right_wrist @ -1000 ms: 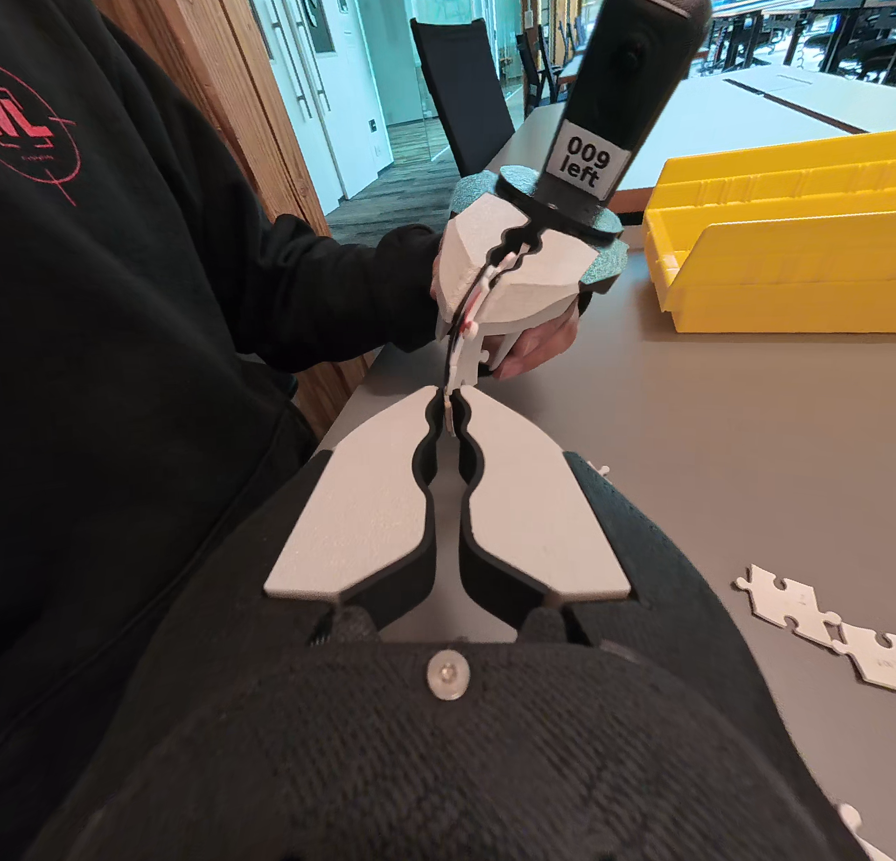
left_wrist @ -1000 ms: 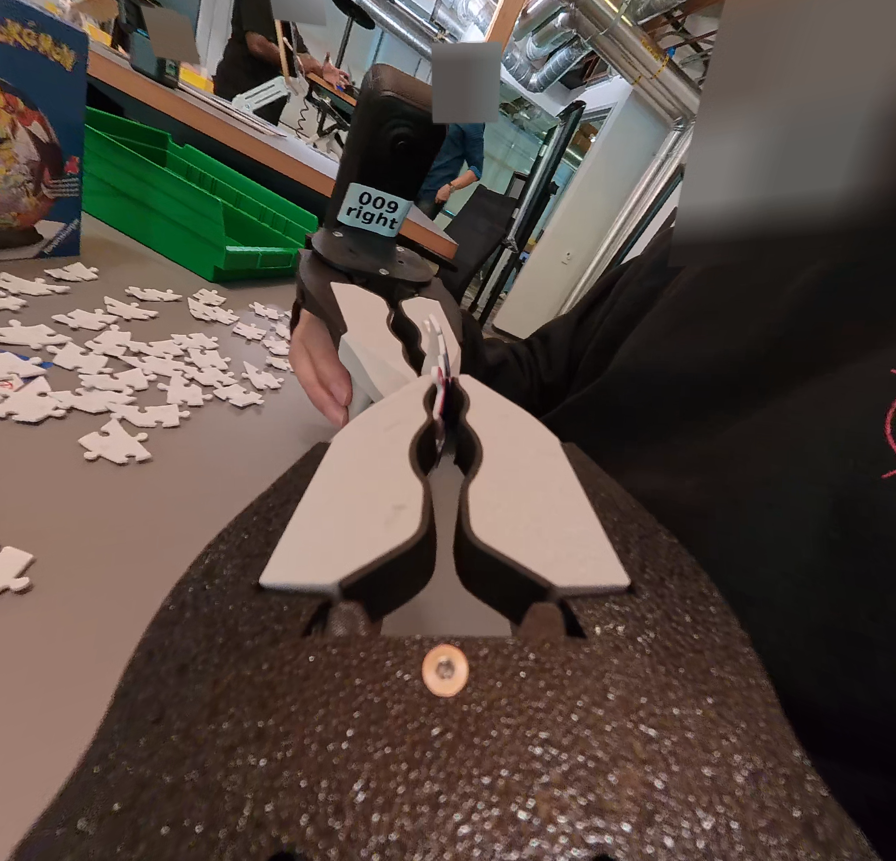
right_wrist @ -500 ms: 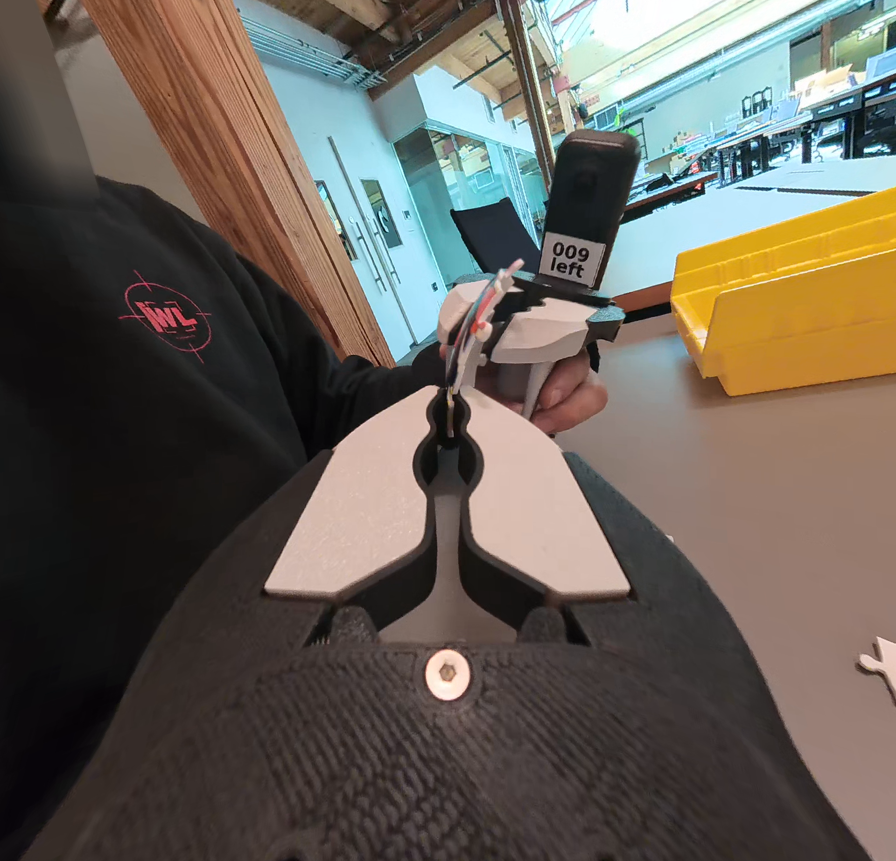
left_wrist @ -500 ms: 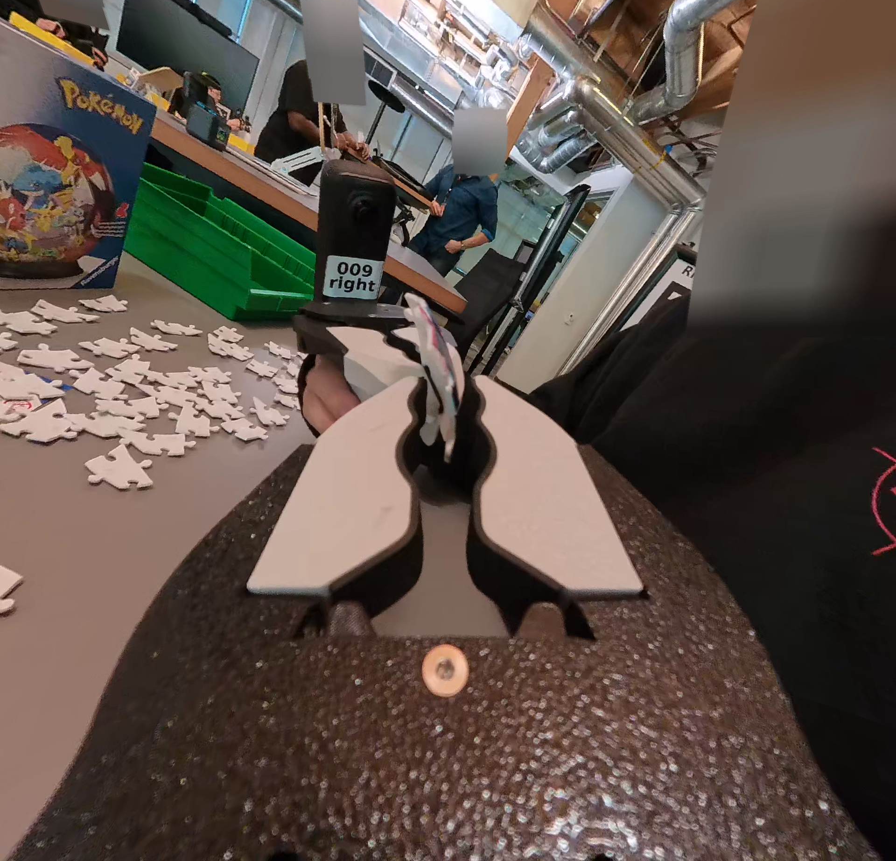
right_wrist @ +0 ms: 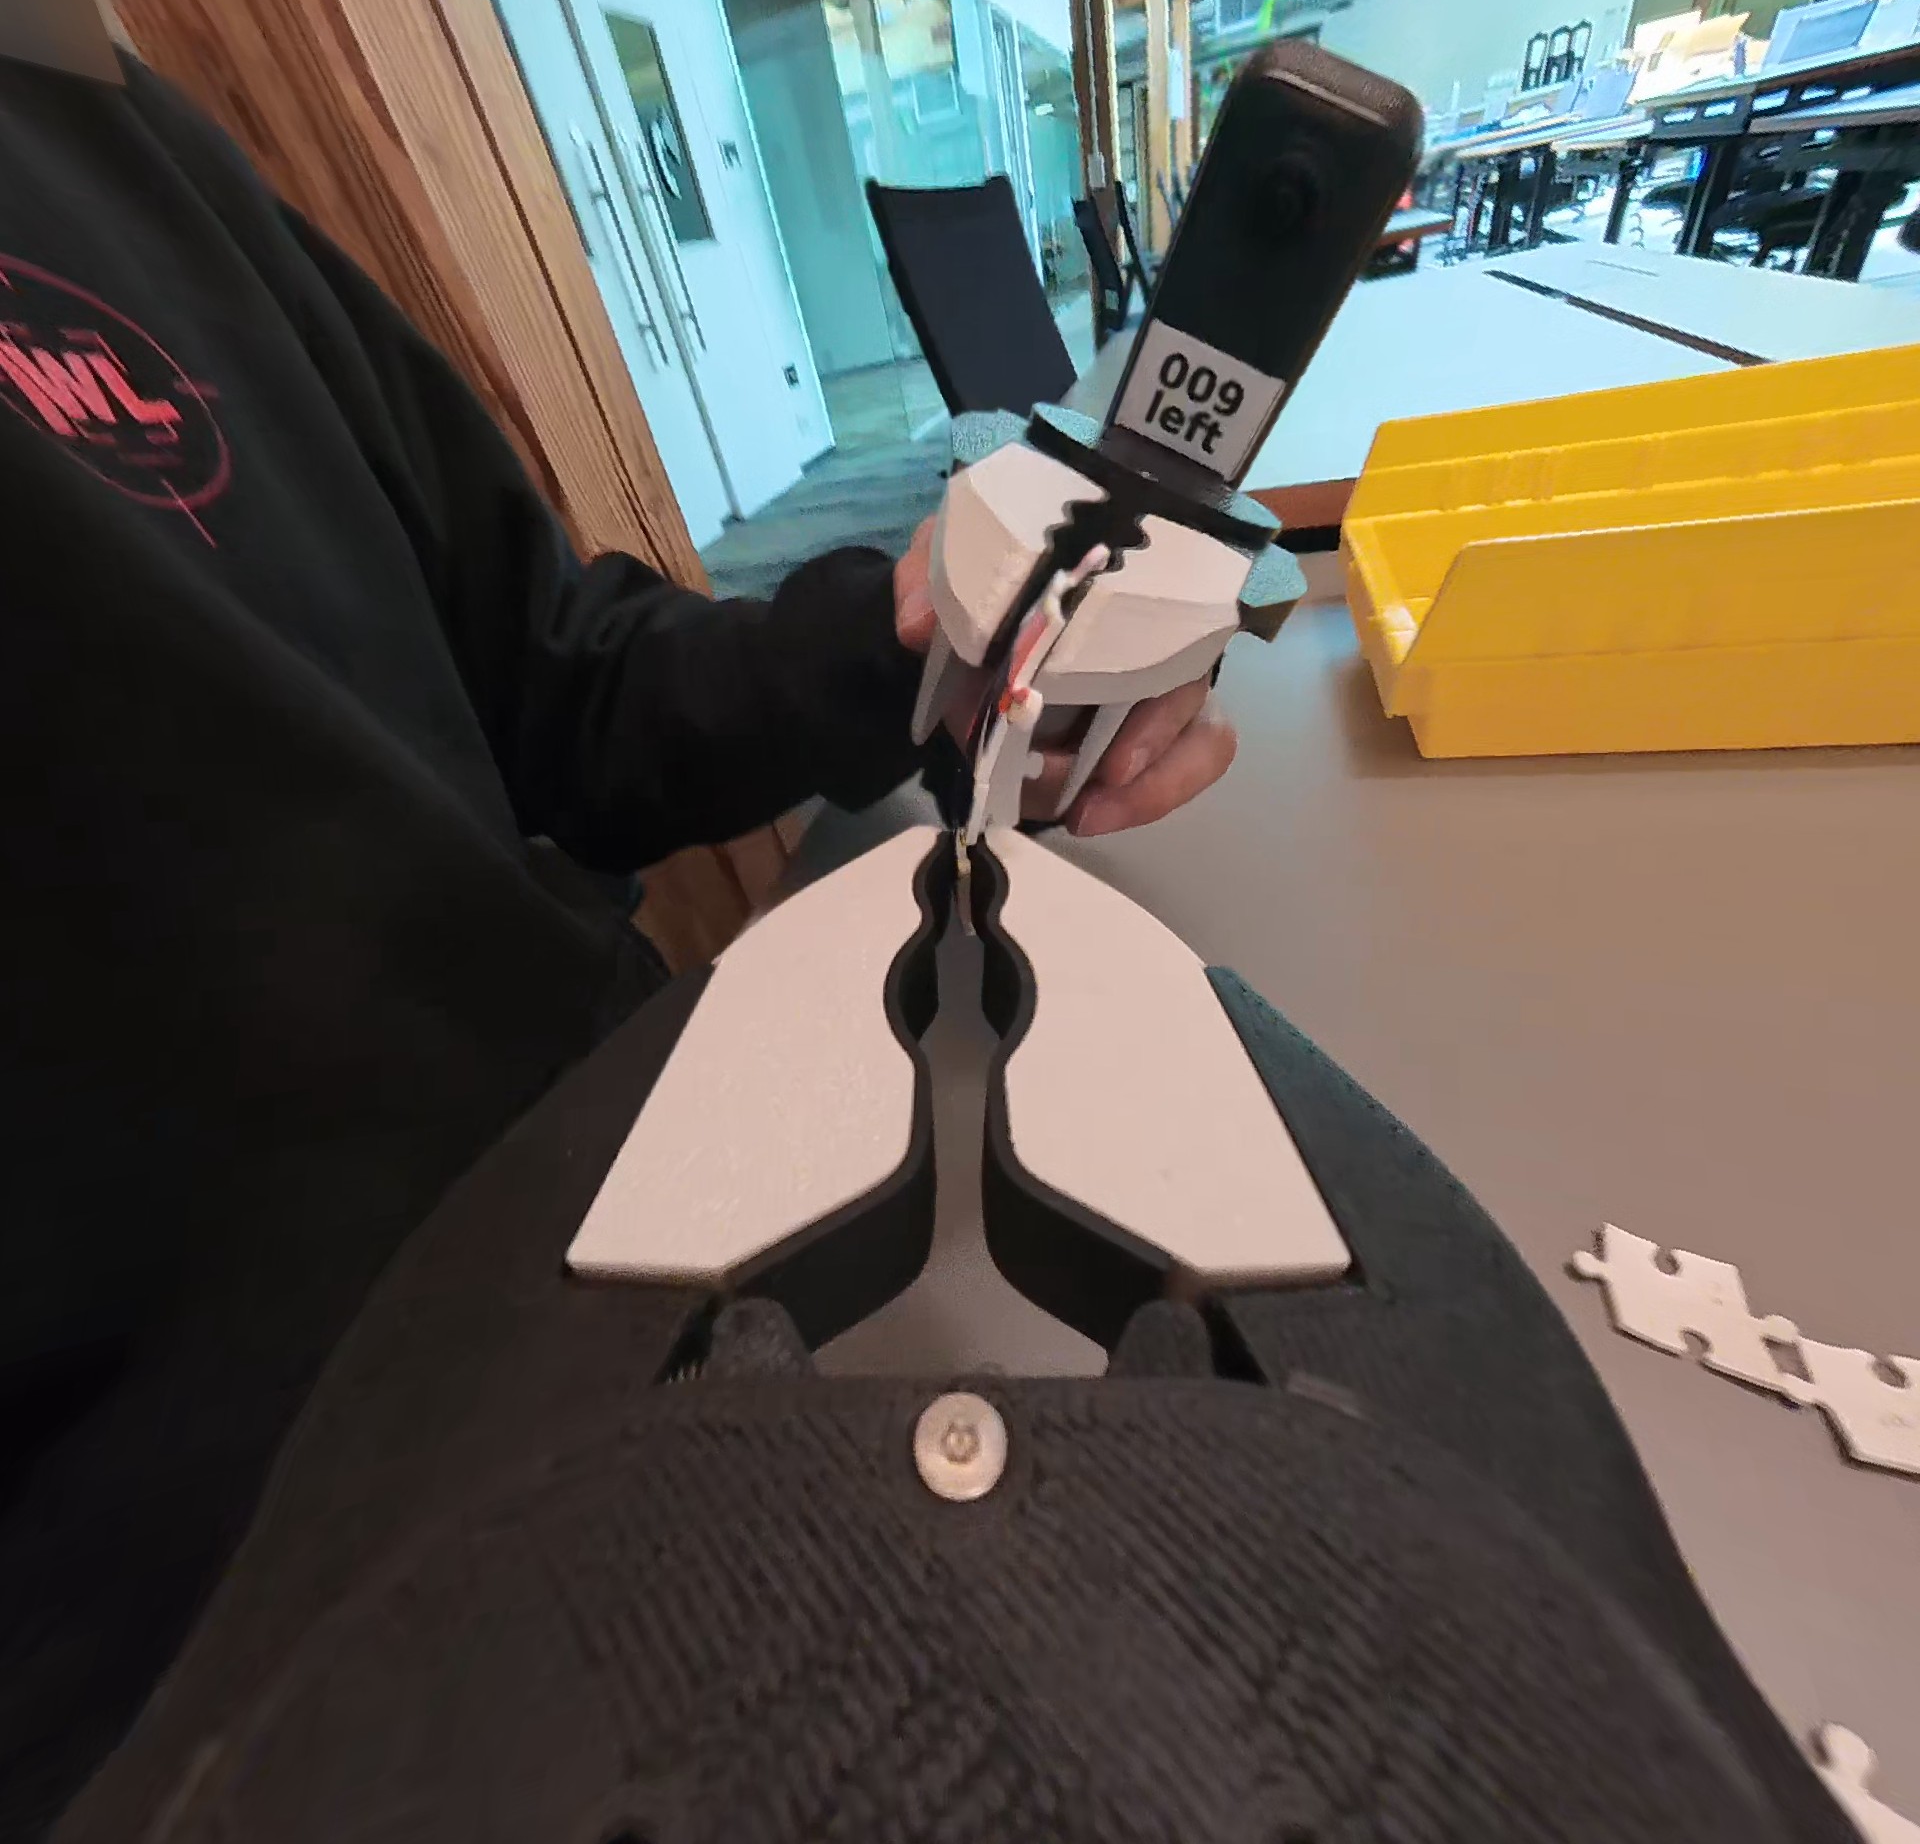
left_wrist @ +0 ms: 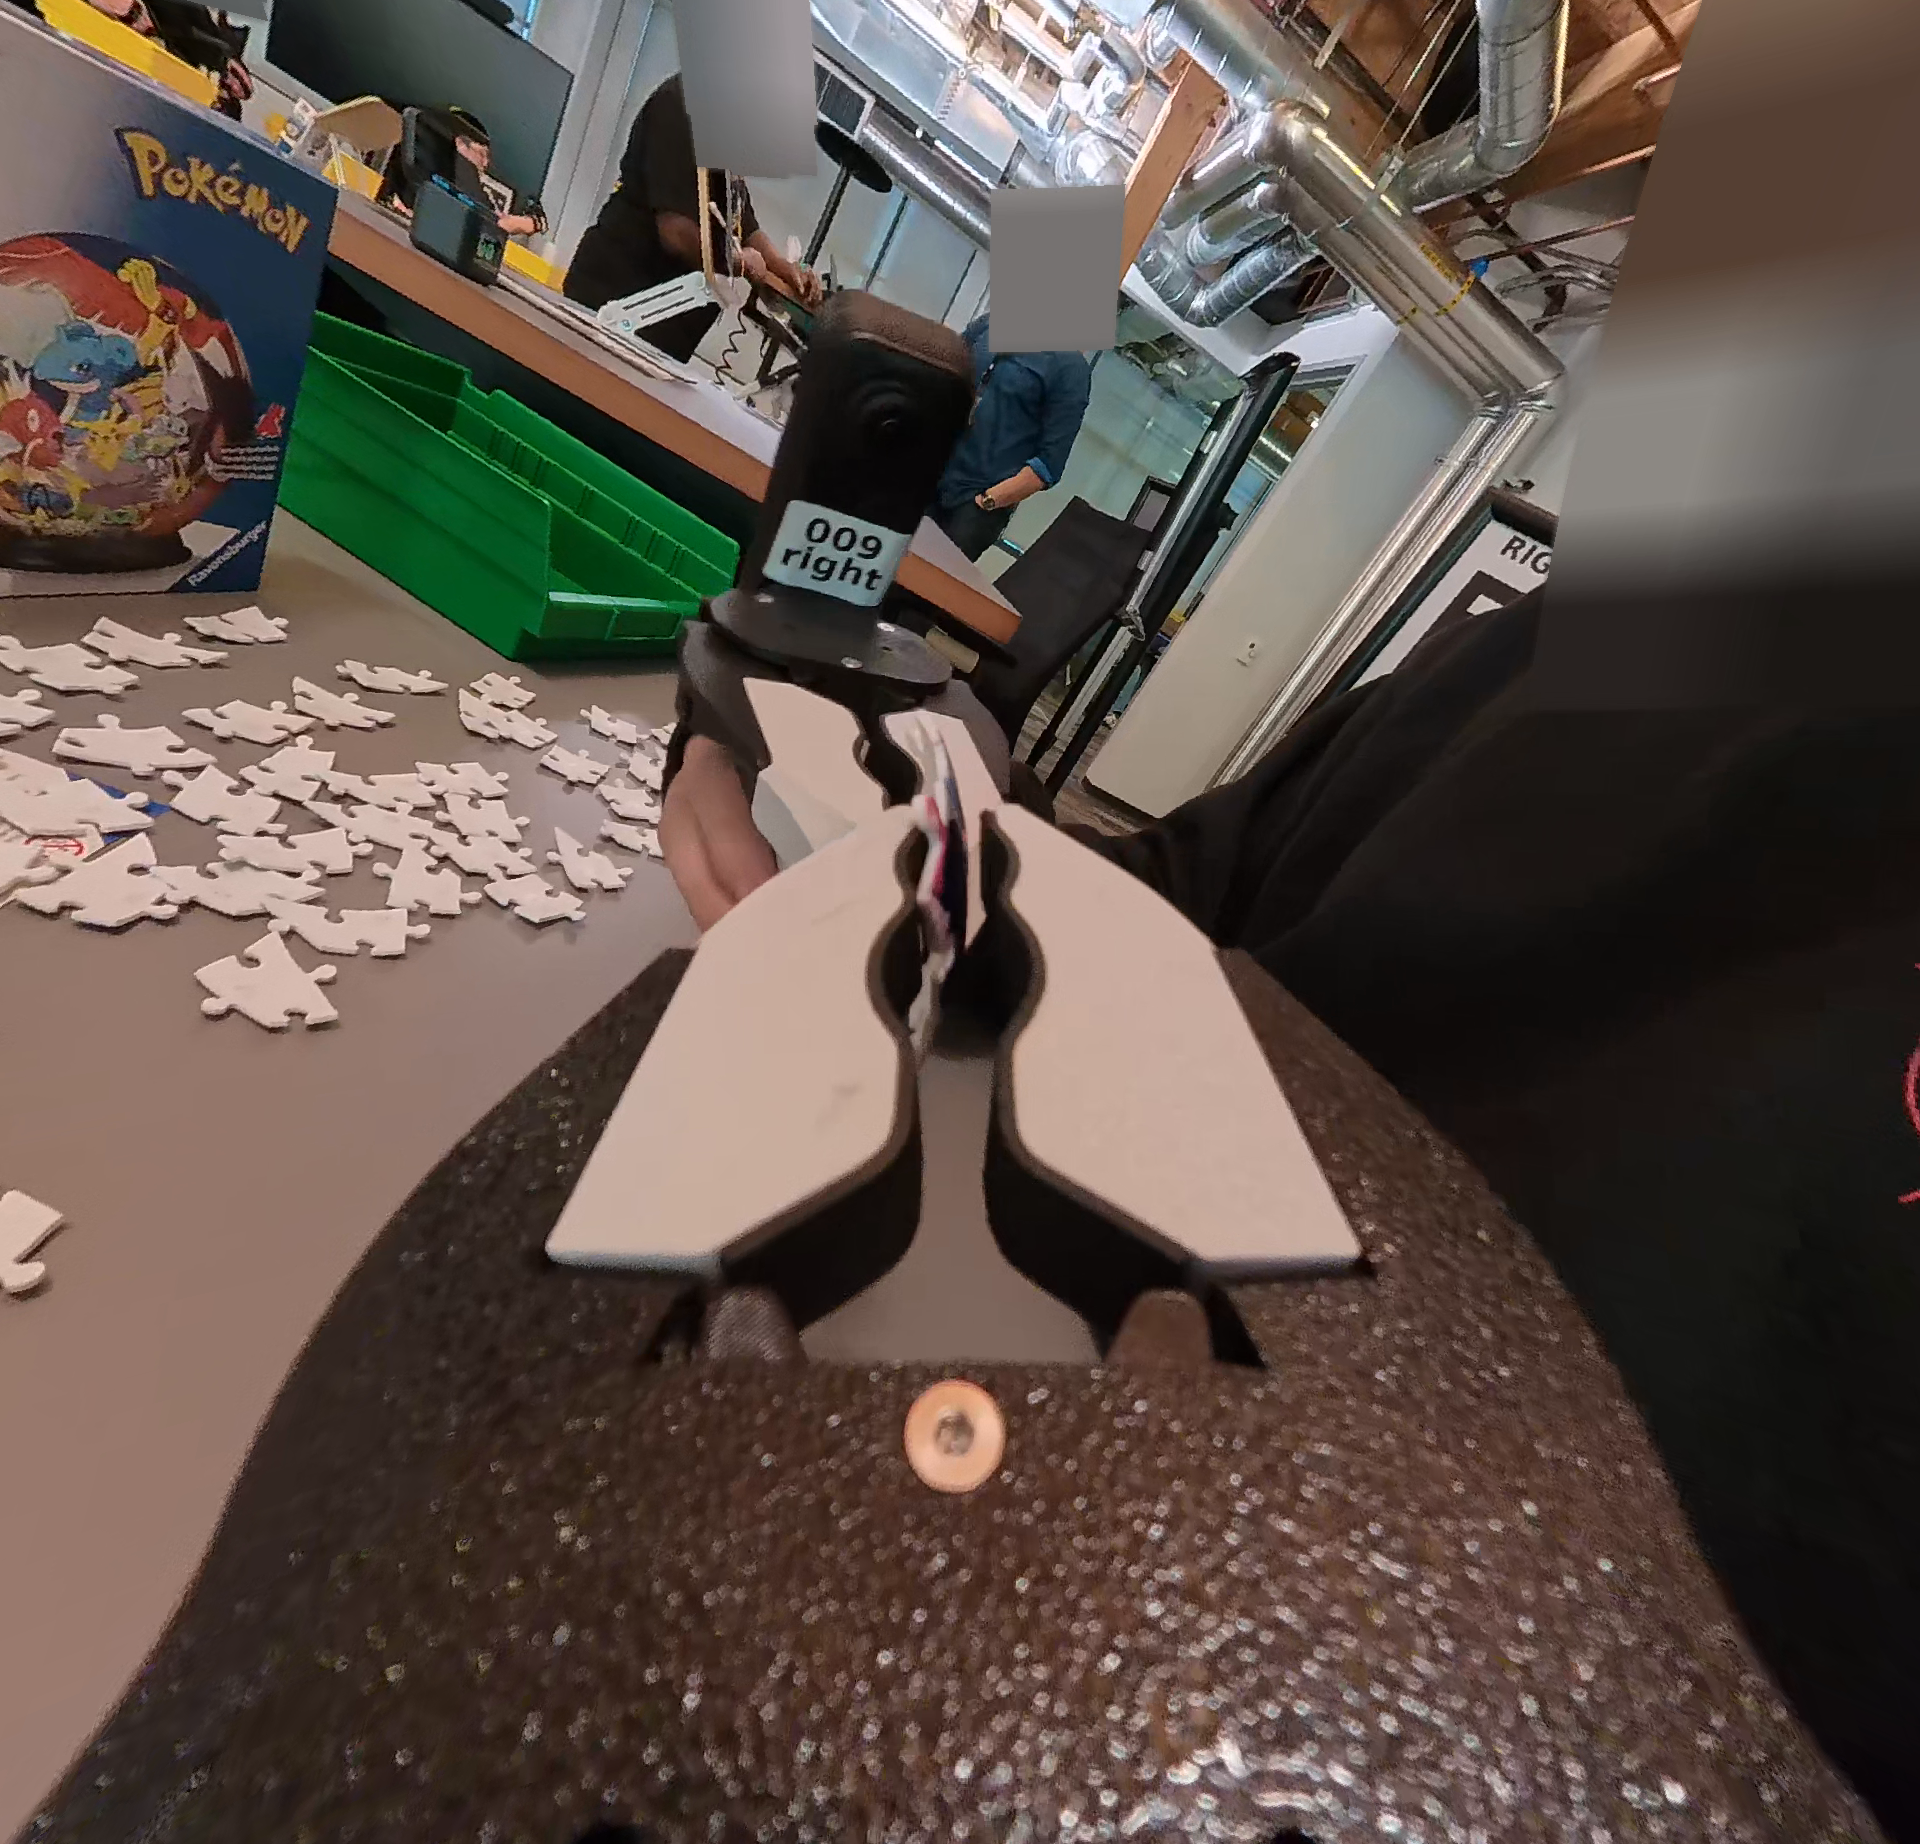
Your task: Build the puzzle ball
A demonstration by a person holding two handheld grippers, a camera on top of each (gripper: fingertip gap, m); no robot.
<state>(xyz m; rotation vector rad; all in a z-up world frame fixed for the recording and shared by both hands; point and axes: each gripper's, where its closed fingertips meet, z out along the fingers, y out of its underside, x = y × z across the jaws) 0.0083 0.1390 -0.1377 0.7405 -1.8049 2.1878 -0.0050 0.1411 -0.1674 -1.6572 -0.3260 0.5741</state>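
I have both tools raised above the grey table point(left_wrist: 312, 1171), tips meeting nose to nose. My left gripper point(left_wrist: 948, 859) is clamped on a strip of joined puzzle pieces point(left_wrist: 940, 885), held edge-on between its white fingers point(left_wrist: 790, 1046); the strip sticks out toward 12 o'clock. My right gripper point(right_wrist: 966, 859) pinches the far end of that same strip point(right_wrist: 1003, 745) at its very tips, so both tongs are closed on the one piece chain. In the left wrist view the right gripper point(left_wrist: 914, 755) sits at 12 o'clock, right against my own tips. Loose white pieces point(left_wrist: 312, 807) lie scattered at 10 o'clock, with the puzzle box point(left_wrist: 145, 371) and a green bin point(left_wrist: 468, 506) behind them. In the right wrist view a yellow bin point(right_wrist: 1662, 568) stands at 2 o'clock, and a few joined pieces point(right_wrist: 1714, 1337) lie on the table at 4 o'clock.
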